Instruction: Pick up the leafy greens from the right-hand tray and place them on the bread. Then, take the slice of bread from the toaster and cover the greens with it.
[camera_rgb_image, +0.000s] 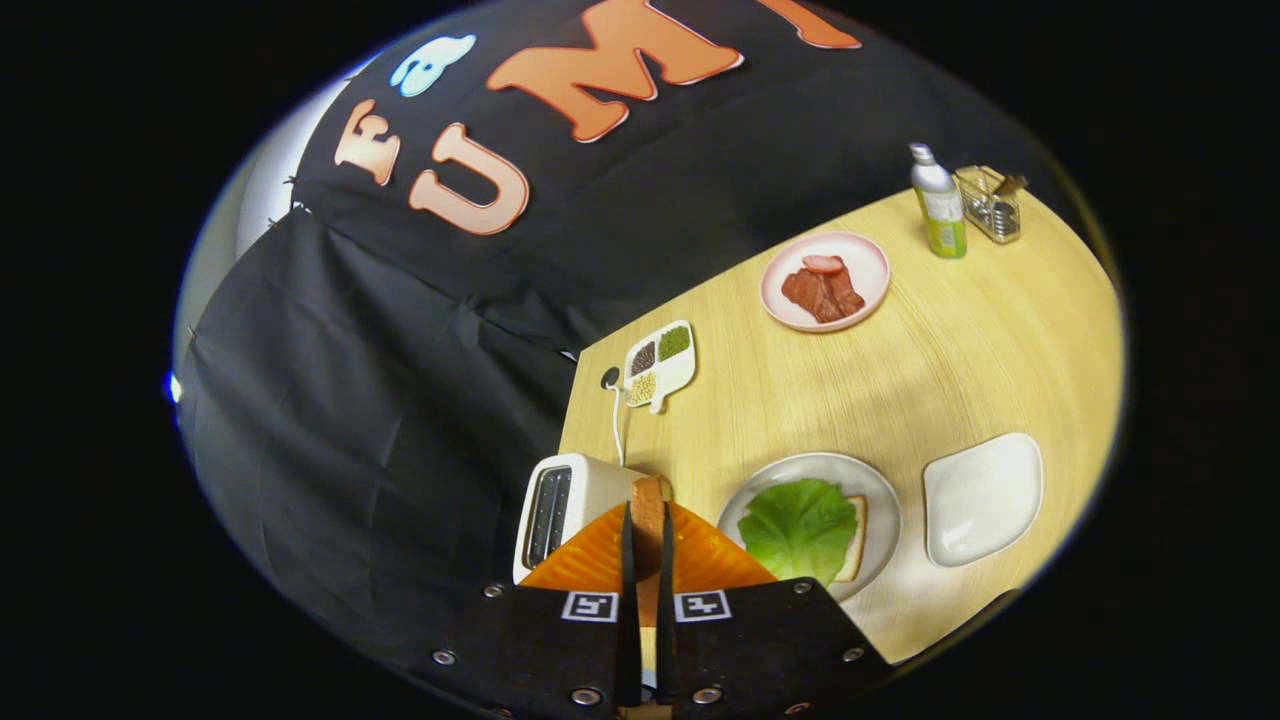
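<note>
My gripper (647, 540) is shut on a slice of bread (648, 512), which stands edge-up between the two fingers. It hangs just right of the white toaster (570, 505), above the table. To the right of the fingers a grey plate (880, 510) holds another bread slice (855, 540) with the leafy greens (800, 530) lying on top of it. Further right stands a white square tray (985, 498) with nothing in it.
A pink plate with meat (825, 282) sits further back on the wooden table (960, 350). A divided dish of beans (658, 365) lies near the table's left edge by the toaster's cord. A green bottle (940, 205) and a wire holder (990, 205) stand at the far corner.
</note>
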